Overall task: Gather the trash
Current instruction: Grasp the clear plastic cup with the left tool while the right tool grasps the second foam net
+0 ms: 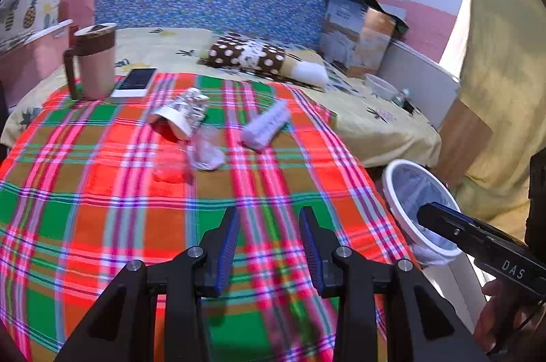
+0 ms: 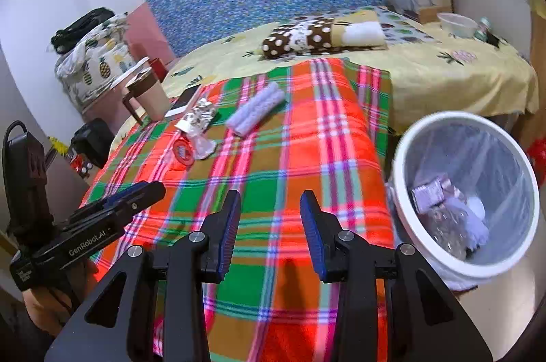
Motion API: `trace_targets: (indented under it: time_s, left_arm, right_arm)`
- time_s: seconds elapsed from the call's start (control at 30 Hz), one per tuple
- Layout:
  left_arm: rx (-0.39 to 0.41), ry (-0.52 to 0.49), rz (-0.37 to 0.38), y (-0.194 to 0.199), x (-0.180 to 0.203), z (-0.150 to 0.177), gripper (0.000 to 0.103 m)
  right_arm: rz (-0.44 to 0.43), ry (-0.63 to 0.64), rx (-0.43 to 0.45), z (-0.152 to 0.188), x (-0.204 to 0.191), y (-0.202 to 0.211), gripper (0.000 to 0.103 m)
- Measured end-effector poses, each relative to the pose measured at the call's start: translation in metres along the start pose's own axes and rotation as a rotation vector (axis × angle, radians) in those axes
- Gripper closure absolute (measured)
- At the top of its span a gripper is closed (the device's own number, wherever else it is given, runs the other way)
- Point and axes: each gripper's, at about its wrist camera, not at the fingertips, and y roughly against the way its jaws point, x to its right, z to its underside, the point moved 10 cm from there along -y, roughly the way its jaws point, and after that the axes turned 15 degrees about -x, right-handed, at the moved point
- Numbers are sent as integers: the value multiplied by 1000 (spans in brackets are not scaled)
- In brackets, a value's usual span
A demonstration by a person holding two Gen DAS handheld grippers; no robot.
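Observation:
Trash lies on a plaid blanket (image 1: 102, 191): a tipped white paper cup with a crumpled foil wrapper (image 1: 184, 113), a clear plastic wrapper (image 1: 204, 150), a red round lid (image 2: 183, 152) and a pale lilac ribbed roll (image 1: 264, 125). My left gripper (image 1: 269, 246) hovers open over the blanket's near part, nothing between its blue pads. My right gripper (image 2: 269, 232) is likewise open and empty above the blanket, left of the white lined bin (image 2: 402, 191). The bin holds several pieces of trash (image 2: 450, 218).
A tan mug with a brown handle (image 1: 94, 61) and a white phone (image 1: 134, 82) sit at the blanket's far left. A polka-dot pillow (image 1: 249, 55), a cardboard box (image 1: 361, 31) and a white bowl (image 1: 380, 85) lie farther back on the bed. A person's hand (image 1: 501, 321) holds the right gripper.

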Motion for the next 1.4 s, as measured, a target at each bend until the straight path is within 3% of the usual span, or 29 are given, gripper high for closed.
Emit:
trace_targets:
  time_s: [0.13,0.2,0.23,0.53,0.63,1.07,1.4]
  left_arm:
    - [6,33,-33,3,-23,-8,66]
    - [5,50,-42,2,-34,-13,66]
    - [6,57,-47,1,-38,-15,66]
    - [-21,119,-81,-23,-76,-35,65]
    - [-32,140,-82,-36,-82,-40,52]
    - [-82,206,-68,-85,-107,-56,51]
    - [-63,211,-33,-91,-112,-56,57]
  right_arm:
    - [-19,29,-1,-10,-14,-6,62]
    - [-32,35,-1,-14,-19,-9,41]
    - [-39,38,0,-17,-22,-11,40]
    - [-33,51,-18,-30,-28,-28,40]
    - [-36,51,-29,-33,-29,-35,40]
    - [-39,56,-56,-49,-34,-58,40]
    - [-36,0,-67,-64,-34,-78,40]
